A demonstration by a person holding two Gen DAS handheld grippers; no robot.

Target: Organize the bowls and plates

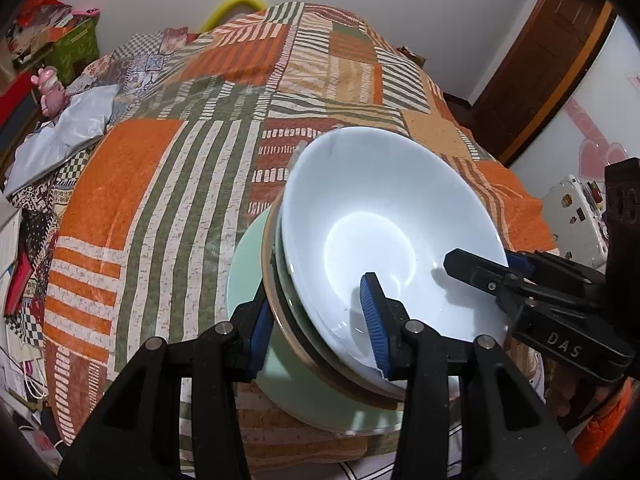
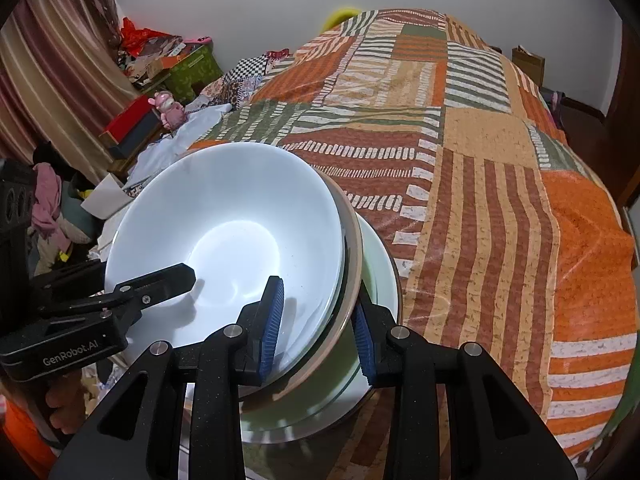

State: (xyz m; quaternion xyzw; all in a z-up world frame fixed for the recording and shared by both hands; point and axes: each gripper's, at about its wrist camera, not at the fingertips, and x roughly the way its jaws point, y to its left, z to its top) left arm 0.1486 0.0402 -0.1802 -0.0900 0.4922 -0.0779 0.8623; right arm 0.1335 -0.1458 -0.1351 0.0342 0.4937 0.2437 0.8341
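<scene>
A white bowl (image 1: 380, 208) (image 2: 224, 208) sits nested on top of a tan-rimmed bowl (image 1: 267, 256) (image 2: 354, 256), with a thin glassy rim between them. My left gripper (image 1: 318, 328) is shut on the stack's left rim, one blue pad inside the white bowl and one outside the tan rim. My right gripper (image 2: 318, 332) is shut on the opposite rim in the same way. Each gripper shows in the other's view, the right gripper (image 1: 480, 272) and the left gripper (image 2: 160, 284). A pale green plate (image 1: 248, 264) (image 2: 380, 264) lies just under the stack; I cannot tell whether they touch.
A patchwork bed cover (image 1: 160, 200) (image 2: 500, 200) in orange, green and white fills the space below and beyond. Pillows, a pink figurine (image 1: 50, 92), a green box (image 1: 76, 40) and clutter line the left side. A wooden door (image 1: 552, 64) stands far right.
</scene>
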